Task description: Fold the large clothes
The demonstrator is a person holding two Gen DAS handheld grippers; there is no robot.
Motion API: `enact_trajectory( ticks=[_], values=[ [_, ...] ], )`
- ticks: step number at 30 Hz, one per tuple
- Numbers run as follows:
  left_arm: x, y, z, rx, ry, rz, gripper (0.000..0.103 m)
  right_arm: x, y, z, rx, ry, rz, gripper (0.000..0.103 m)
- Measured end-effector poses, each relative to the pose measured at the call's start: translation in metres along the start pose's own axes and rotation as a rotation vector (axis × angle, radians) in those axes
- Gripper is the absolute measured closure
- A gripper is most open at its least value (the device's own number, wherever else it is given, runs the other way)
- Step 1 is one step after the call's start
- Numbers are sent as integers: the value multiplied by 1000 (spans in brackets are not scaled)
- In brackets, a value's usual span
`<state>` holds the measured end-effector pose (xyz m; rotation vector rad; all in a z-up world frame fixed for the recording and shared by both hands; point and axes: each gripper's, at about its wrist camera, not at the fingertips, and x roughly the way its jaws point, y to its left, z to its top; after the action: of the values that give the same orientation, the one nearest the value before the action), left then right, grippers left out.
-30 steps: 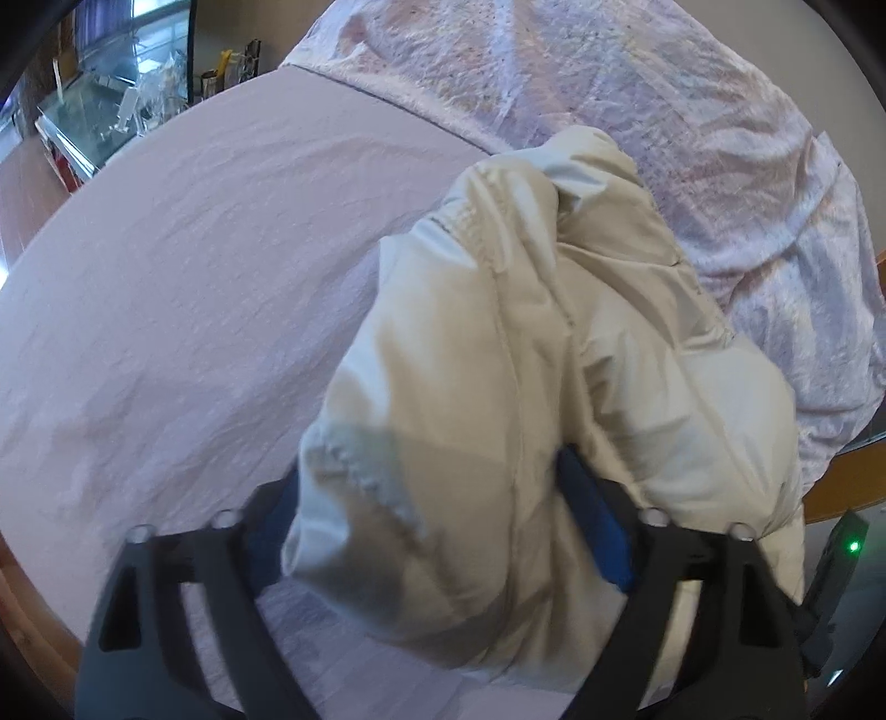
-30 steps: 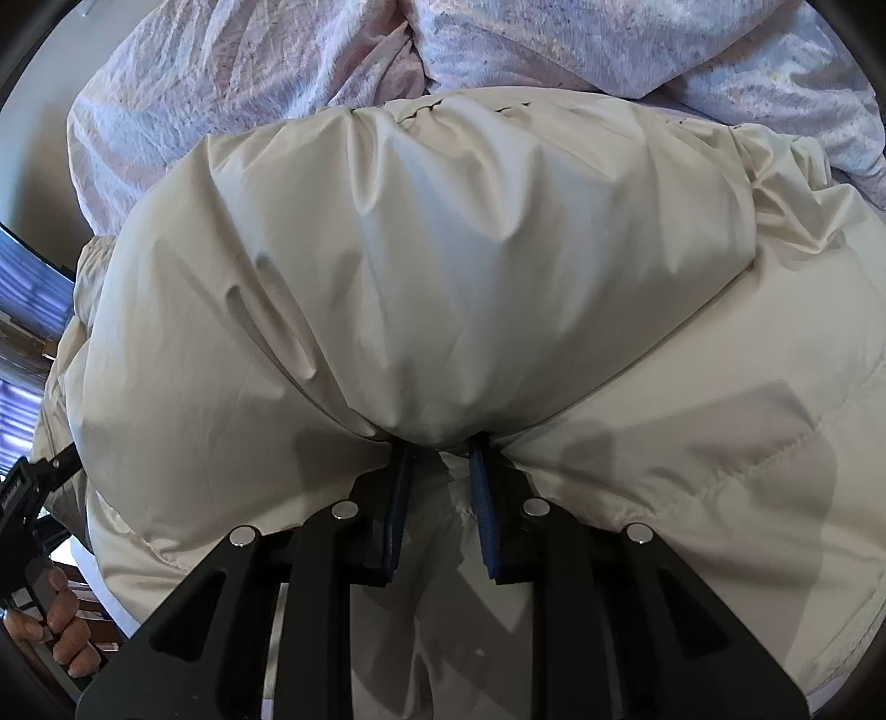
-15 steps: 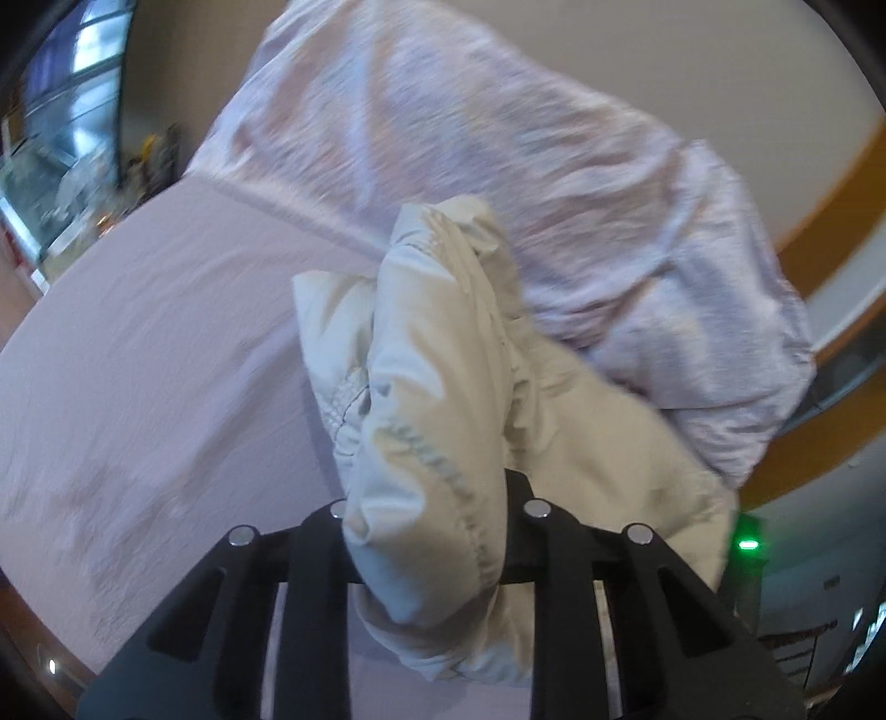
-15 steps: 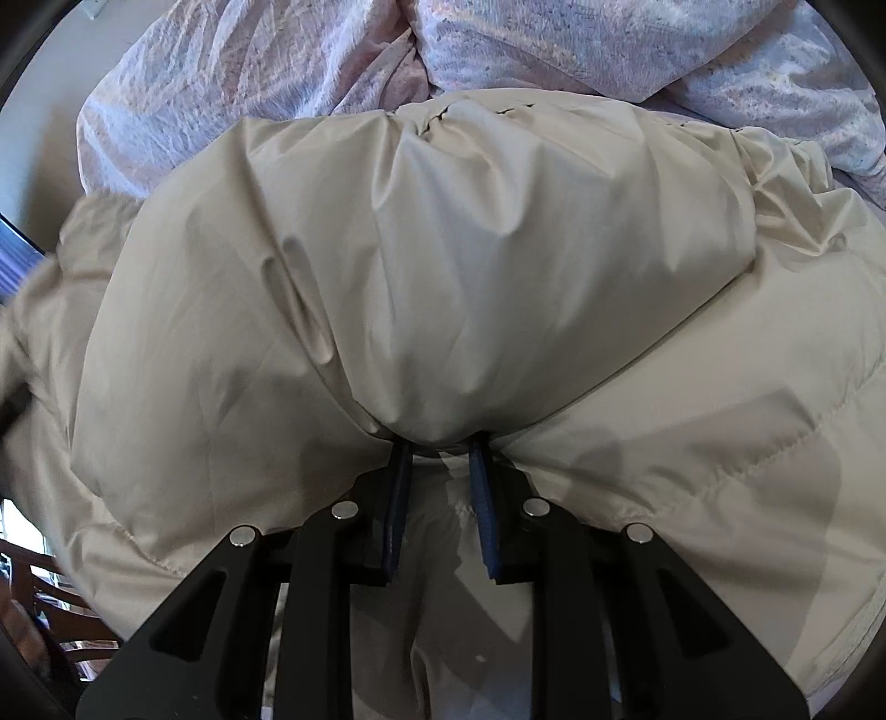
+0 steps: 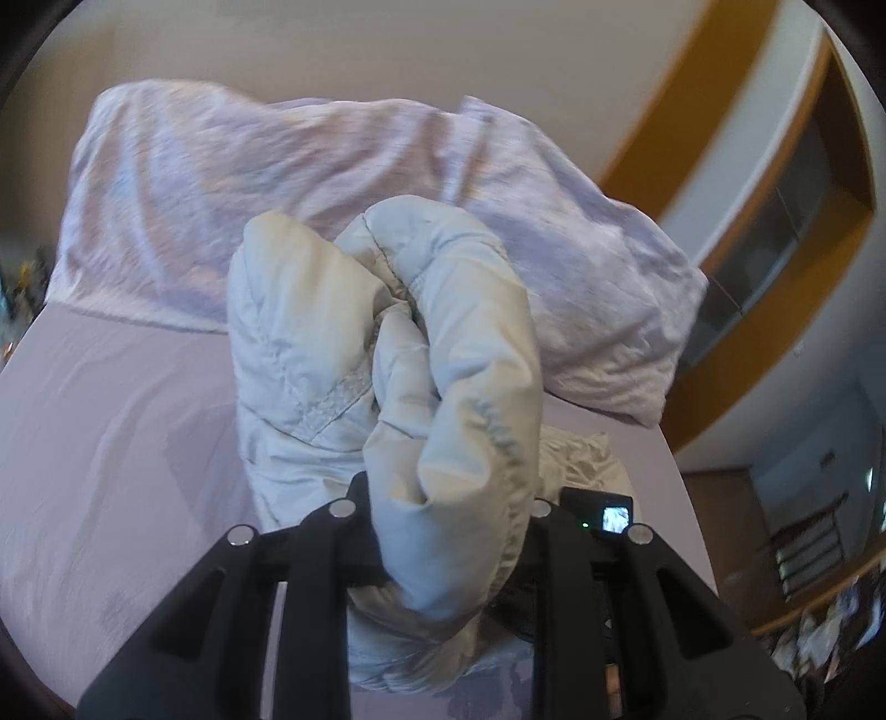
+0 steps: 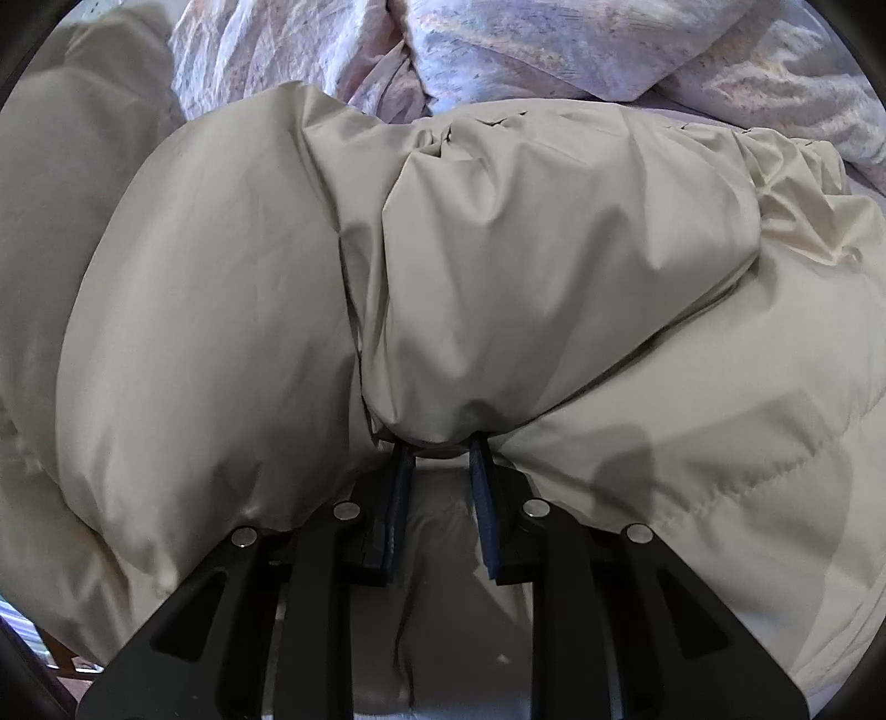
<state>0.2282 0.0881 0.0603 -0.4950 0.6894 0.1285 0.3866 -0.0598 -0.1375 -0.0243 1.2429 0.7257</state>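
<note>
A cream puffer jacket (image 6: 498, 249) lies bunched on the bed and fills the right wrist view. My right gripper (image 6: 440, 446) is shut on a puffy fold of it; the fingertips are hidden under the fabric. In the left wrist view my left gripper (image 5: 443, 498) is shut on a bunched sleeve end of the jacket (image 5: 443, 354), held up above the bed; the cuff and a velcro strip show, and the fabric hides the fingertips.
The lilac bed sheet (image 5: 111, 443) stretches to the left. Mottled lilac pillows (image 5: 332, 183) lie behind the jacket against a beige wall, and also show in the right wrist view (image 6: 554, 44). An orange-framed window (image 5: 775, 232) and wooden furniture are at the right.
My left gripper closed on the sleeve end and lifted it, swinging up toward the pillows and wall. The jacket's left side bulged up in the right wrist view; my right gripper kept its hold.
</note>
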Motion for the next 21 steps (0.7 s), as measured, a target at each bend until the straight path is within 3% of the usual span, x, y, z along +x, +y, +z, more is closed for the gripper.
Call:
enact_trajectory(
  ticks=[8,21],
  values=[
    [18,-59,-11,110,34,-26,78,-41,-40,-7,64,-39,48,80],
    [63,-140,-39,217,121,-120,77,-98,-114,-26,131,-124,-15,80]
  ],
)
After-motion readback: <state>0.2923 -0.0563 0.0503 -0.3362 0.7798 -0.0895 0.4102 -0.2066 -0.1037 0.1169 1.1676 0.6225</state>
